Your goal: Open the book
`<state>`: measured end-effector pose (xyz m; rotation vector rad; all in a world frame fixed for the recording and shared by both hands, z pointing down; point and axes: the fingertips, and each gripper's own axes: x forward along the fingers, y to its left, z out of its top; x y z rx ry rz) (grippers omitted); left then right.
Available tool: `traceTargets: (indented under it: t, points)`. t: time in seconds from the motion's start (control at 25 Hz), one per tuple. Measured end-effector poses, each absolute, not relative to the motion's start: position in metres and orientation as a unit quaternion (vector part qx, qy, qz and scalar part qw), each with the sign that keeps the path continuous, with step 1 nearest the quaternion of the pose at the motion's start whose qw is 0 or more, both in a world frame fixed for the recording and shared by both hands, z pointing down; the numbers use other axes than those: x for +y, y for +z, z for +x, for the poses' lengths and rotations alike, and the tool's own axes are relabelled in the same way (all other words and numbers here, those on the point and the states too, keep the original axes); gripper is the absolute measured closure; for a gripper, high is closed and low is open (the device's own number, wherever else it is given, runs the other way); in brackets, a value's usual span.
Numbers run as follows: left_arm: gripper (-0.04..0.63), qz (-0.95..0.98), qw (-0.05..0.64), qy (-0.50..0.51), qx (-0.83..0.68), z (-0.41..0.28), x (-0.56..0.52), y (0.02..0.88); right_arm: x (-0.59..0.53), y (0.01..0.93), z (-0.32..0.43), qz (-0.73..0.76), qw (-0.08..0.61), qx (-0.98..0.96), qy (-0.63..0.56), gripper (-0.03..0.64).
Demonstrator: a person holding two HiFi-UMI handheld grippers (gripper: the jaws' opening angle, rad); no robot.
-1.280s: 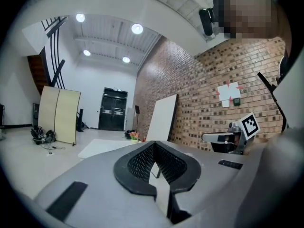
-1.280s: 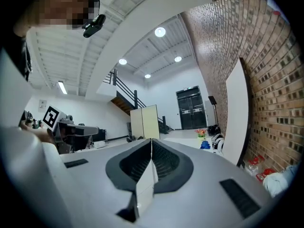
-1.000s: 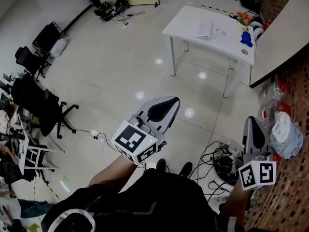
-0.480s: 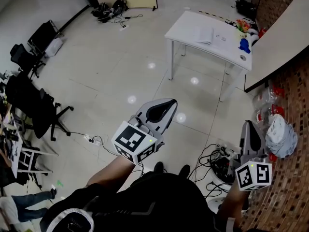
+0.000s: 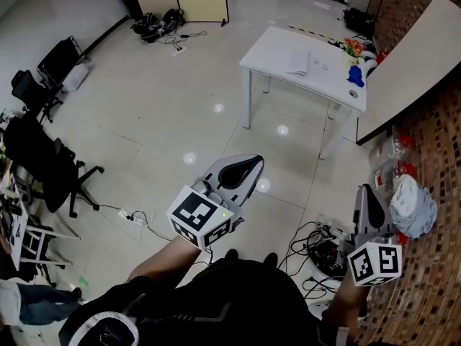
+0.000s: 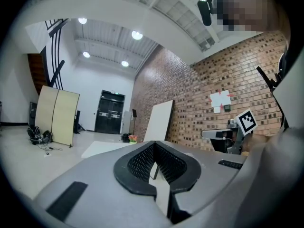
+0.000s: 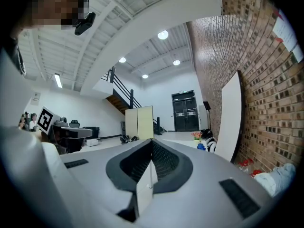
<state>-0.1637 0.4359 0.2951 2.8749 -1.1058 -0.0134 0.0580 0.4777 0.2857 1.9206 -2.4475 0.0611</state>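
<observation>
White worktop (image 5: 274, 45) stands well apart across the floor (image 5: 180, 114), the book (image 5: 300, 63) lying on it. Left claw (image 5: 248, 166) and right claw (image 5: 366, 193) are both closed on nothing. Arriving with them closed would likely shove the book rather than lift its cover, and floor cables (image 5: 306, 240) could snag a foot.

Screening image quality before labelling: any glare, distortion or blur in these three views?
Head view: sharp, lamp reflections spot the glossy floor. Left gripper view: strong fisheye, dark corners, left tool soft up close. Right gripper view: same fisheye, a ceiling lamp blown out.
</observation>
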Motion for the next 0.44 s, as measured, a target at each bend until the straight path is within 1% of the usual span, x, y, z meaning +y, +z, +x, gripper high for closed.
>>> traceTargets:
  t: [0.44]
  points:
    - [0.598, 0.933, 0.027, -0.001, -0.359, -0.139, 0.443, 0.298, 0.484, 0.288, 0.080, 0.619, 0.008, -0.785, 0.020, 0.617]
